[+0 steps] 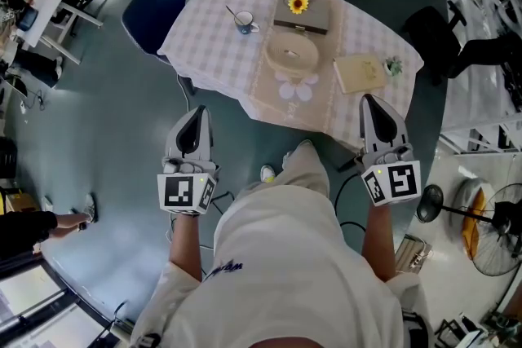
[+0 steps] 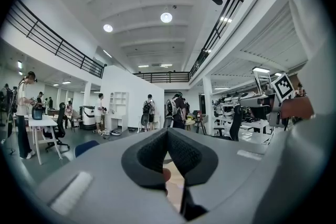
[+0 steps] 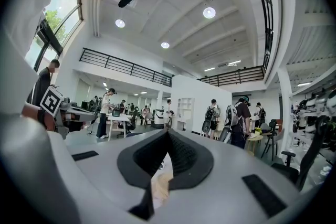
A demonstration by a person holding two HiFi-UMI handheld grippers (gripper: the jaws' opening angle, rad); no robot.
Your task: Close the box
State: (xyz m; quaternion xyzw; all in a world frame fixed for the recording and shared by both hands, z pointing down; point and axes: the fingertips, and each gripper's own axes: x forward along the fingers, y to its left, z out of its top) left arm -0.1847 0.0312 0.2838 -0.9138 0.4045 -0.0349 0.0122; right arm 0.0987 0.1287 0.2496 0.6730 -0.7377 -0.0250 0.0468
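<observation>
In the head view a table (image 1: 214,20) with a pale checked cloth stands ahead of me. On it are a brown box (image 1: 314,15) with a sunflower (image 1: 298,3) on top, a round beige container (image 1: 291,53) and a flat tan box (image 1: 360,72). My left gripper (image 1: 196,114) is held level short of the table's near left side, its jaws together and empty. My right gripper (image 1: 373,100) hovers by the table's near right corner, also shut with nothing in it. In the gripper views, the left gripper (image 2: 168,131) and the right gripper (image 3: 168,134) have their fingertips meeting.
A mug (image 1: 245,22) with a spoon stands left of the brown box, and a small plant (image 1: 394,66) beside the flat tan box. A blue chair (image 1: 151,12) is at the table's left. A fan (image 1: 489,228) stands on the floor at right. Several people stand far off.
</observation>
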